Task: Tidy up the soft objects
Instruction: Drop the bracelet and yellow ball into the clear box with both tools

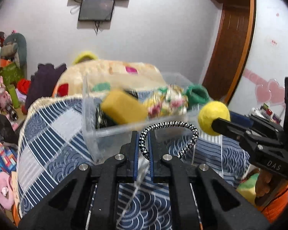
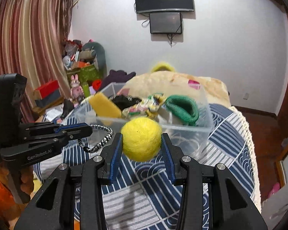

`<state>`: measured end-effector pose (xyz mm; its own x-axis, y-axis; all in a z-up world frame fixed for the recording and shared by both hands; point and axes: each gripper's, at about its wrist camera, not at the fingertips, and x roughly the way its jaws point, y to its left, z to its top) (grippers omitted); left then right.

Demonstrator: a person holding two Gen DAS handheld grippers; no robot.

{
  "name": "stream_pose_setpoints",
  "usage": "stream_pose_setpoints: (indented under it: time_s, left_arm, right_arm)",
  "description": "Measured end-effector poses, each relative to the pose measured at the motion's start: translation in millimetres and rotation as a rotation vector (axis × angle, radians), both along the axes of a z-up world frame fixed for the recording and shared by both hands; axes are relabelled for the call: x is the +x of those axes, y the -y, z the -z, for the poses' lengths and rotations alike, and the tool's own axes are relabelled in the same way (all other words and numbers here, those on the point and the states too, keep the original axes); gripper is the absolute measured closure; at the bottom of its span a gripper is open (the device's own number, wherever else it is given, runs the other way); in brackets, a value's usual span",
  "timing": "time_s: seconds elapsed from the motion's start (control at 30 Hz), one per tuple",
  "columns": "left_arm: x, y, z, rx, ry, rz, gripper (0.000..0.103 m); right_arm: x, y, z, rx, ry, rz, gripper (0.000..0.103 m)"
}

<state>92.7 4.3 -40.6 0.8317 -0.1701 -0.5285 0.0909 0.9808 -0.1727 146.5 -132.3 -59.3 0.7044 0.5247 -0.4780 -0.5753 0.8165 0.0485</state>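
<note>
Left gripper [image 1: 143, 143] is clamped on a black-and-white braided cord [image 1: 170, 134], jaws nearly together with the cord pinched between the blue pads; the free loop arcs up and to the right, hanging in the air in front of the clear plastic bin [image 1: 90, 126]. It's held roughly level, pointing at the bin's near wall. Right gripper [image 2: 141, 143] is clamped on a yellow felt ball [image 2: 141, 139], pads pressed on both sides, held just short of the bin's near rim and above the blue patterned bedspread [image 2: 230, 134]. In the right wrist view the left gripper comes in from the left, fingers horizontal. Bin sits on the bedspread and holds a yellow sponge [image 1: 122, 109], a floral fabric piece [image 1: 169, 101] and a green knit item [image 2: 182, 109].
</note>
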Motion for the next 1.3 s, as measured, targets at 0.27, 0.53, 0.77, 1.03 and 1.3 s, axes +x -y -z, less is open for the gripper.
stream_pose_setpoints:
  time_s: [0.27,0.53,0.77,1.03,1.3]
  left_arm:
    - [23,-7,-29,-0.005,0.088,-0.072,0.095]
    - [52,7,-13,0.113,0.089,-0.178,0.095]
    - [55,12,1,0.152,0.07,-0.152,0.091]
    - [37,6,-8,0.093,0.076,-0.115,0.07]
    - [6,2,-26,0.042,0.126,-0.068,0.069]
  right_arm:
    - [13,3,-17,0.044,0.054,0.041,0.066]
    - [43,-4,-12,0.009,0.041,0.097,0.066]
    - [54,-2,-1,0.003,-0.005,0.103,0.066]
    - [52,8,-2,0.007,-0.034,0.115,0.064]
    - [28,17,-23,0.037,0.025,0.102,0.064]
